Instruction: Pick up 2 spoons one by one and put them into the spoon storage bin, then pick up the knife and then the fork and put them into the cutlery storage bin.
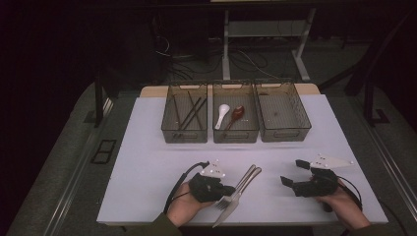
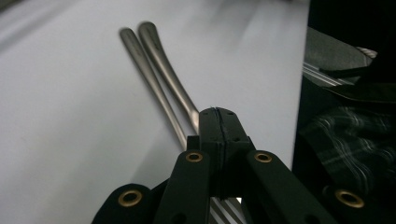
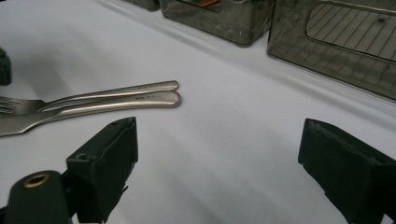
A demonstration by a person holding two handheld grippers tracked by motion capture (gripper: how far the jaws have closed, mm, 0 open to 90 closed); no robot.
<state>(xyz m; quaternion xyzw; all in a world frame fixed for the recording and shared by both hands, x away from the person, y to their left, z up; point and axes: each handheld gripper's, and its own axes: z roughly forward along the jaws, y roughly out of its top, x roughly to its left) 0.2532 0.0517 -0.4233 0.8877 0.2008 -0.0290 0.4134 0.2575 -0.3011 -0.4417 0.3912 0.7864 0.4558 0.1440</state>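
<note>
The left gripper (image 1: 227, 189) sits near the front edge of the table (image 1: 147, 167), a little left of the middle, with its jaws pressed fully together; the left gripper view shows them meeting in a seam with nothing visibly between them. Whether the tips rest on the metal beneath them I cannot tell.

Just beyond and under those tips lie 2 pieces of cutlery side by side and touching: a fork (image 1: 231, 194) with its tines toward the left gripper, and a knife (image 1: 240, 194) just right of it, its blade tip reaching closest to the front edge. Their long axis runs diagonally, from the front edge up and rightward toward the table's middle, so the handles (image 2: 154, 70) point away from the left gripper along its own line of sight.

The right gripper (image 1: 293, 173) rests near the front right corner with jaws spread wide and empty, well apart from the cutlery. In the right gripper view the 2 handle ends (image 3: 159, 93) lie ahead and to its left.

The left hand is clearly nearer. To lift either piece, I judge the closed jaws would need to open and straddle the handles across that diagonal.

At the back edge stand 3 bins (image 1: 236, 135): the left holds chopsticks (image 1: 192, 113), the middle 2 spoons (image 1: 228, 115), and the right is empty.
</note>
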